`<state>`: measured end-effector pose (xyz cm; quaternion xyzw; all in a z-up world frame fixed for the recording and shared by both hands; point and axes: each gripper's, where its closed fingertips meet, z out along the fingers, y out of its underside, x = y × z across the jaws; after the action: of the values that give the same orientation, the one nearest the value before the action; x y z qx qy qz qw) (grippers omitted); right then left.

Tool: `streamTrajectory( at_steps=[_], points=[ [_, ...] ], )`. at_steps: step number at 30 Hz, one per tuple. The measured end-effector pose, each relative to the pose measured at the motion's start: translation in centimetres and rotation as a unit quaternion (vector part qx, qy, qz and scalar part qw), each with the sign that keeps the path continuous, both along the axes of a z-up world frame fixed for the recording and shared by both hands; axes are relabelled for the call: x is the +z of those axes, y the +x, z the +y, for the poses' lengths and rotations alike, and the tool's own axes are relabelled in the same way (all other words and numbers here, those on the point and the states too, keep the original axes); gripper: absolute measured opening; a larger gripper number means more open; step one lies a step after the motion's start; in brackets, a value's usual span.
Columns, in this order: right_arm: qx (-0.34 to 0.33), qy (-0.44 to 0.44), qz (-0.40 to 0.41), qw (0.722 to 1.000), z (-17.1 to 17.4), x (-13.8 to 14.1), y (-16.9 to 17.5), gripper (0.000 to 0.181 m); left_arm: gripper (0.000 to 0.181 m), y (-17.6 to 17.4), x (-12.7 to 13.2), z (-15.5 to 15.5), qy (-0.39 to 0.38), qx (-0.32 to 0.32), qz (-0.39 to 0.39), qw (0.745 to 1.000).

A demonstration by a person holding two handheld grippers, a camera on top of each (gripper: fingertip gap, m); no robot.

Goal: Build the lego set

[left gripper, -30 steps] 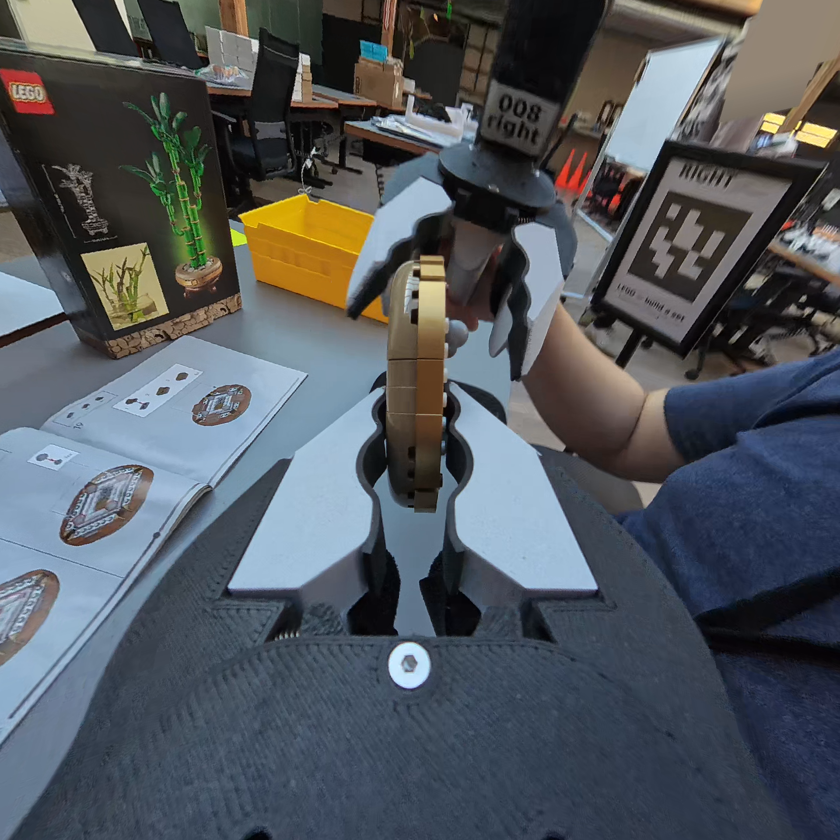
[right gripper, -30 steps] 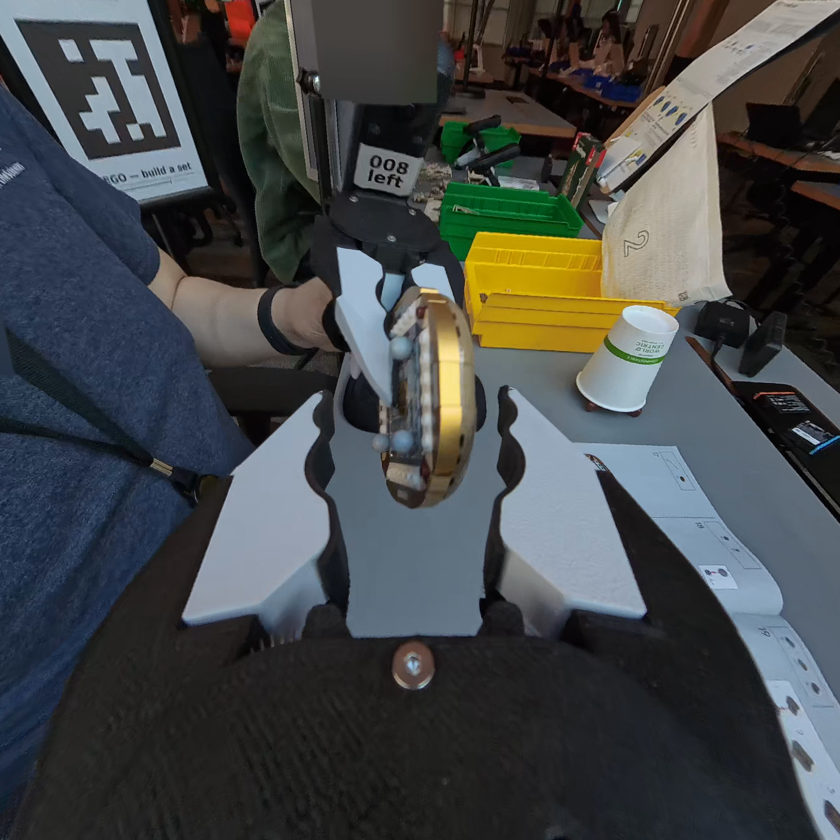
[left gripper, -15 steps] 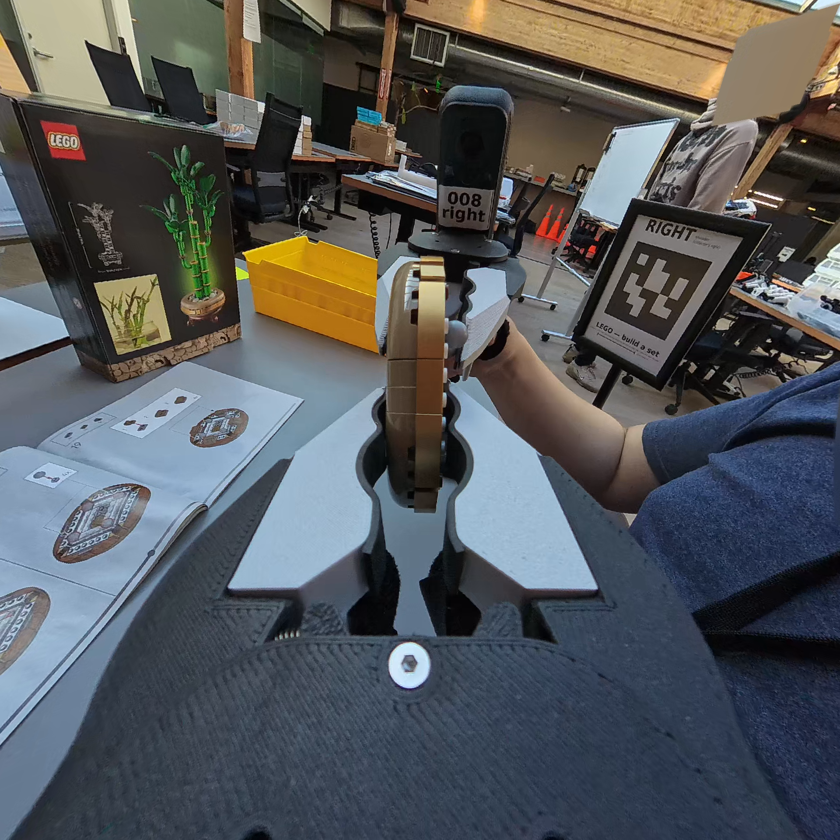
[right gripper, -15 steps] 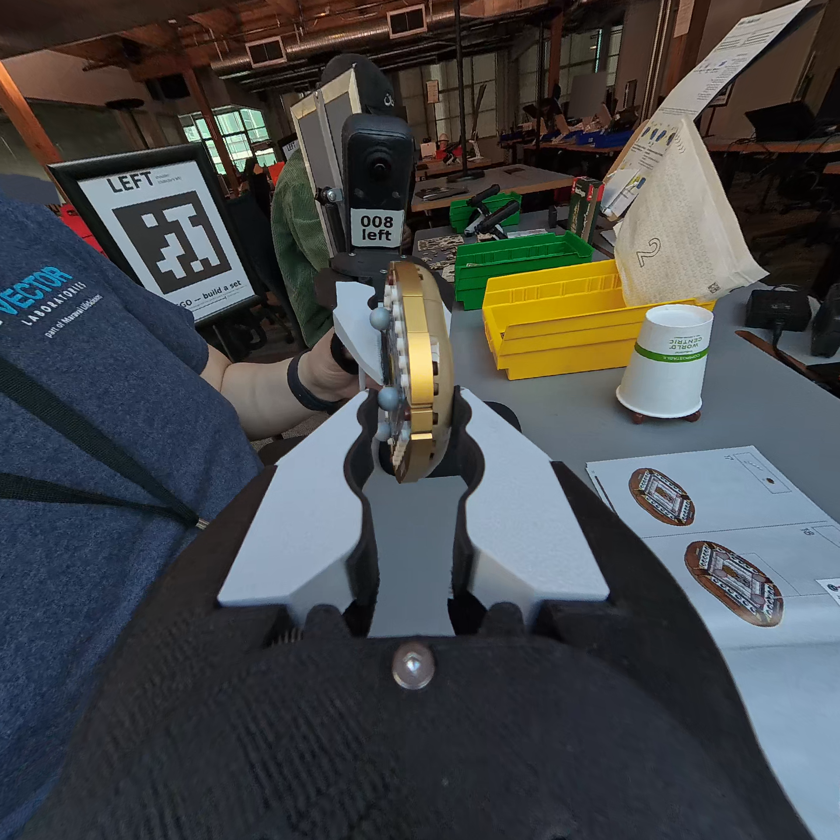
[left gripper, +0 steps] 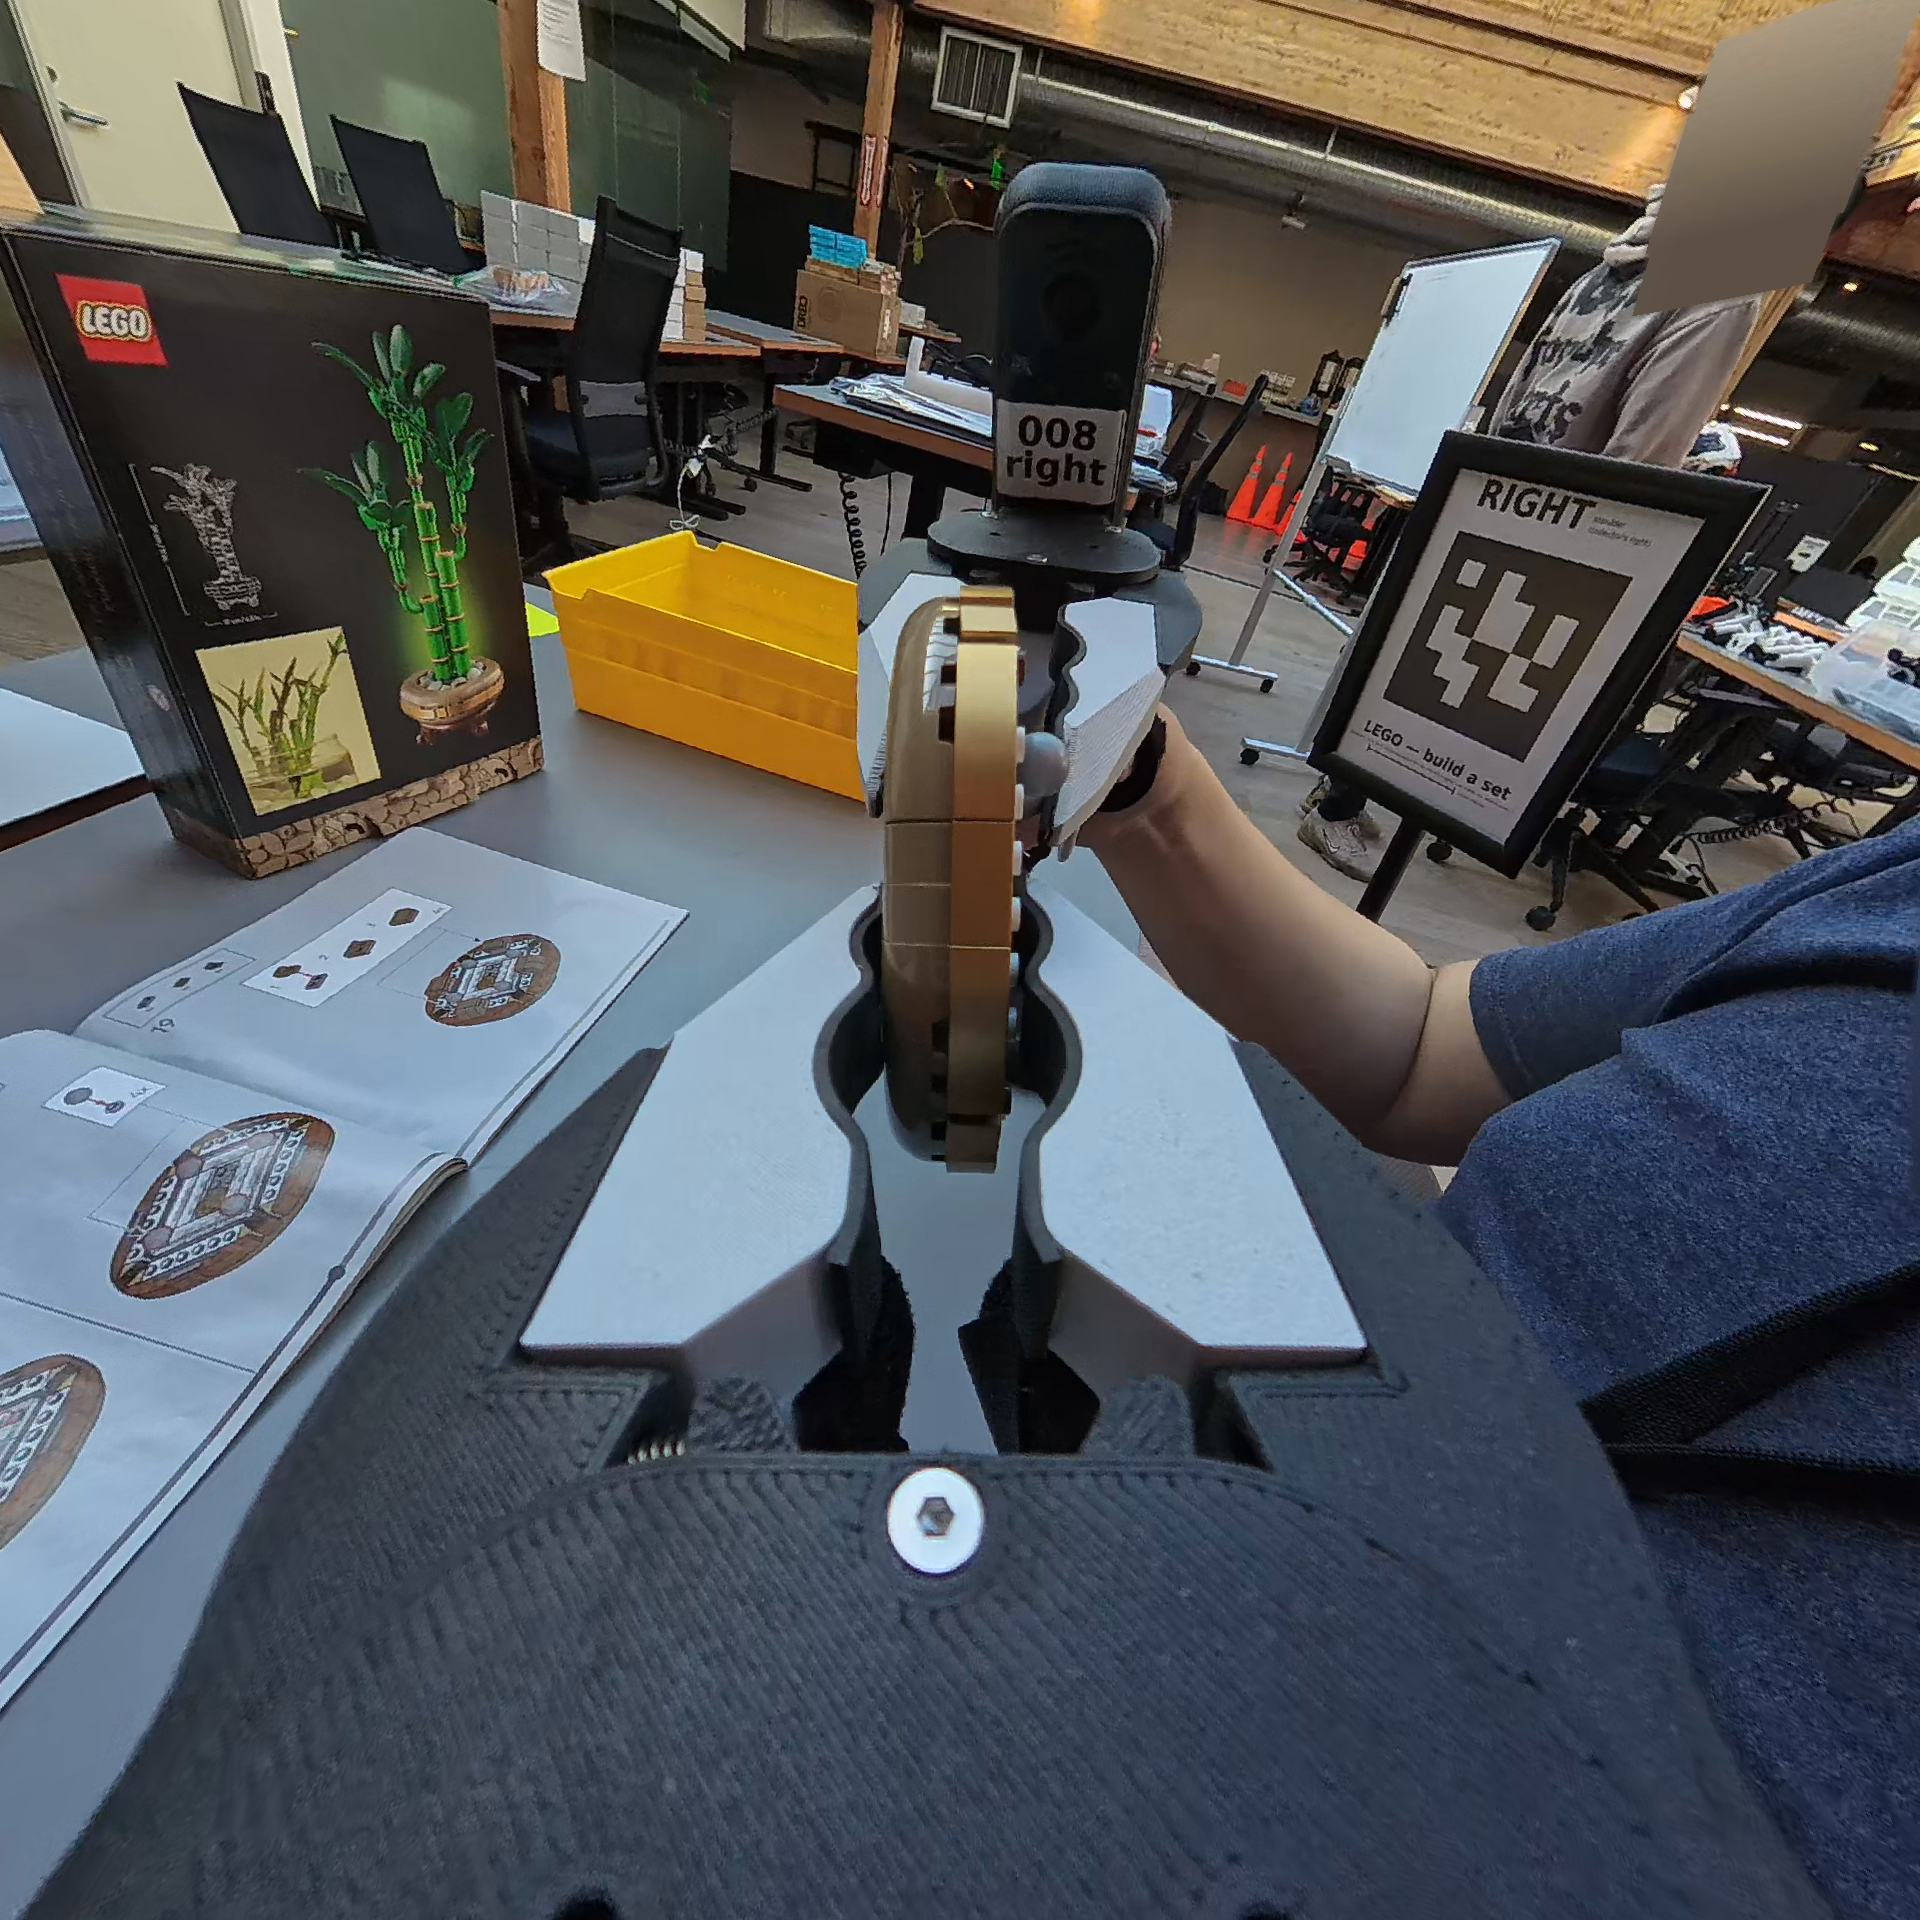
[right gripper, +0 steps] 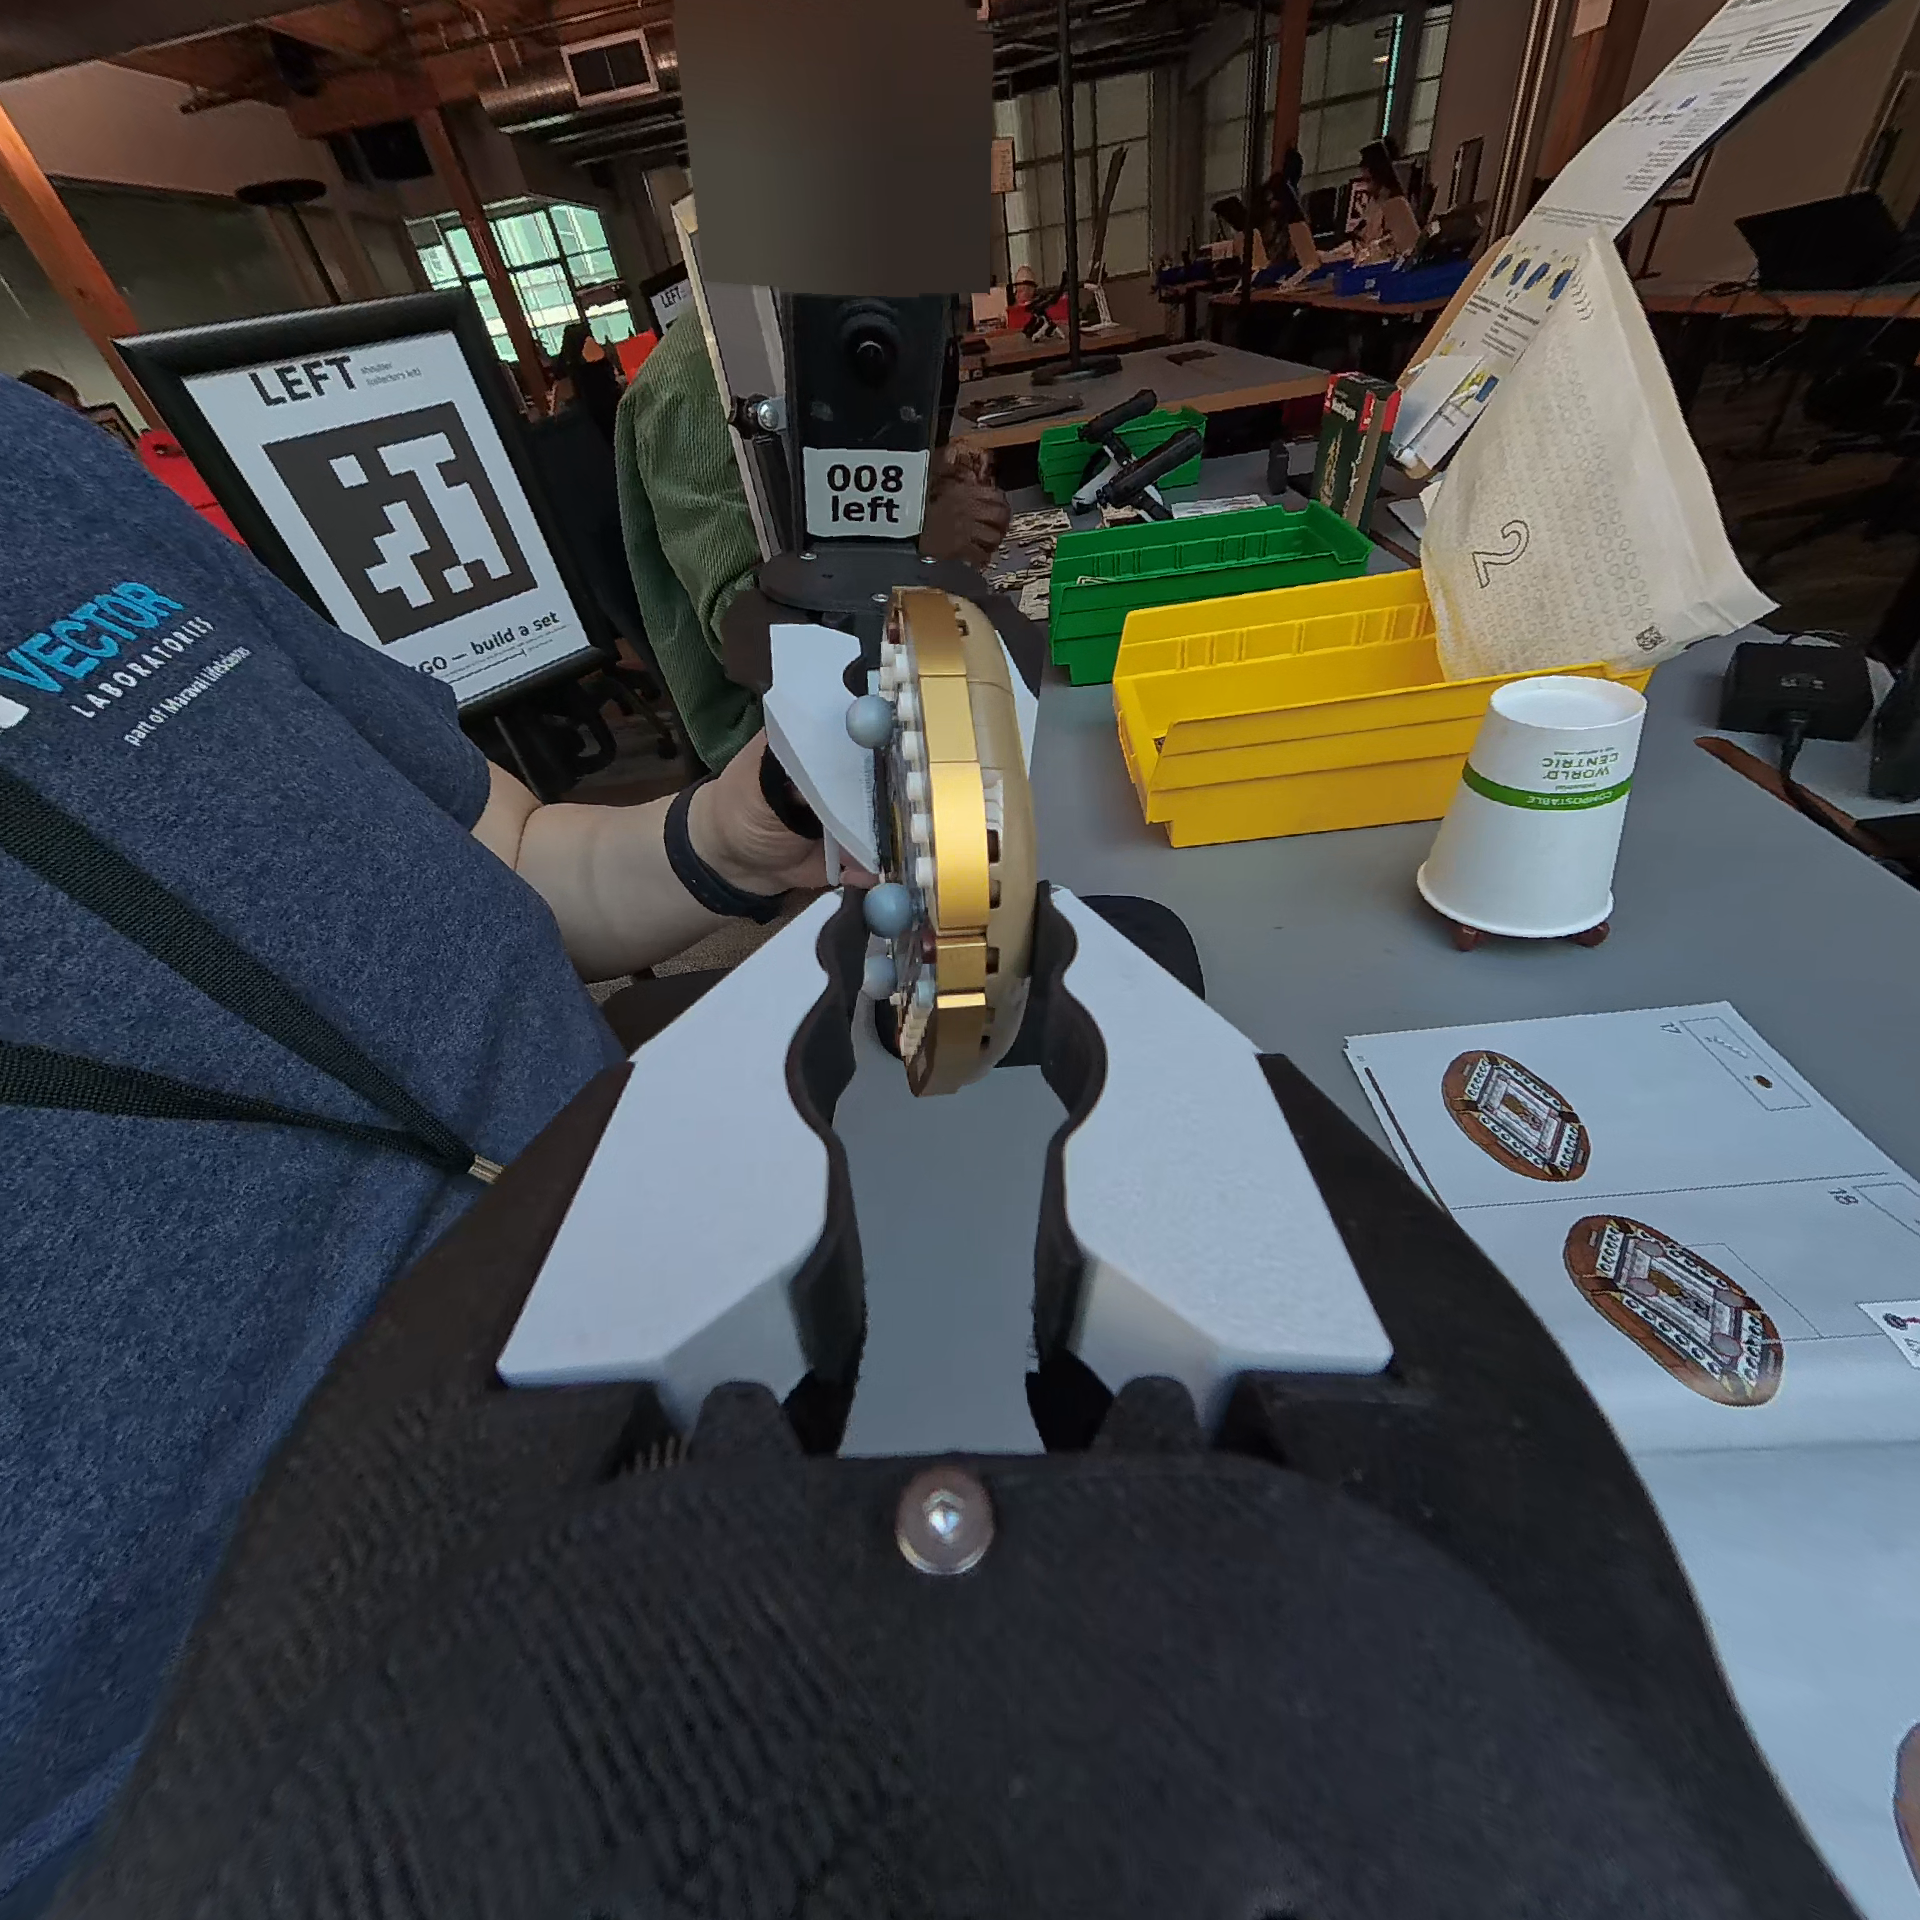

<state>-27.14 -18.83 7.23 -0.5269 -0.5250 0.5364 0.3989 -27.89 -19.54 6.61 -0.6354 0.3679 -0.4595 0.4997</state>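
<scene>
The round gold-rimmed brick base [left gripper: 948, 883] is held on edge above the grey table [left gripper: 675, 821], clamped between the jaws of both the left gripper [left gripper: 948, 1023] and right gripper [right gripper: 940, 997], so by my judgement the build has barely begun.

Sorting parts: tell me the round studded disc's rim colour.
Gold; the round studded disc shows best in the right wrist view.

The left gripper [left gripper: 948, 997] and right gripper [right gripper: 940, 971] have pale grey wedge fingers [left gripper: 727, 1174] with black scalloped inner pads, ribbed black bodies behind, one silver hex screw [left gripper: 935, 1519] centred; navy short sleeve [left gripper: 1683, 1049].
</scene>
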Motion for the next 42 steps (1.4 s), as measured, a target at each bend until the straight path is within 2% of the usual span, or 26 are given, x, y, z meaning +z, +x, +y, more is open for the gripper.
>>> streamTrajectory(
  at_steps=[9,11,16,18,21,27,31,42],
  points=[
    [-0.002,-0.039,0.014,0.999,0.4,0.0,-0.1,0.031,0.019,-0.1,-0.2,0.4,-0.034,-0.005,-0.023,0.999],
    [-0.021,-0.053,0.049,0.997,1.2,0.6,-0.3,0.078,0.019,-0.4,0.3,0.7,-0.059,-0.011,-0.057,0.997],
    [-0.022,-0.11,0.037,0.993,0.8,-2.2,-1.8,0.053,0.019,-2.3,-0.1,3.0,-0.162,0.016,-0.14,0.977],
    [-0.02,-0.153,0.053,0.987,0.7,-3.0,-2.7,0.049,0.019,-2.5,-0.6,3.3,-0.178,0.019,-0.15,0.972],
    [-0.026,-0.184,0.075,0.98,1.2,-3.6,-3.1,0.034,0.019,-2.5,-1.0,3.3,-0.183,0.021,-0.15,0.971],
    [-0.026,-0.217,0.069,0.973,1.5,-4.0,-3.5,0.041,0.019,-2.7,-1.4,3.7,-0.159,0.051,-0.12,0.979],
    [-0.037,-0.215,0.065,0.974,1.8,-4.2,-3.6,0.033,0.019,-2.7,-1.4,3.7,-0.155,0.052,-0.117,0.98],
    [-0.029,-0.236,0.062,0.969,1.5,-4.4,-3.6,0.031,0.019,-2.7,-1.4,3.5,-0.157,0.051,-0.115,0.979]
  ],
)
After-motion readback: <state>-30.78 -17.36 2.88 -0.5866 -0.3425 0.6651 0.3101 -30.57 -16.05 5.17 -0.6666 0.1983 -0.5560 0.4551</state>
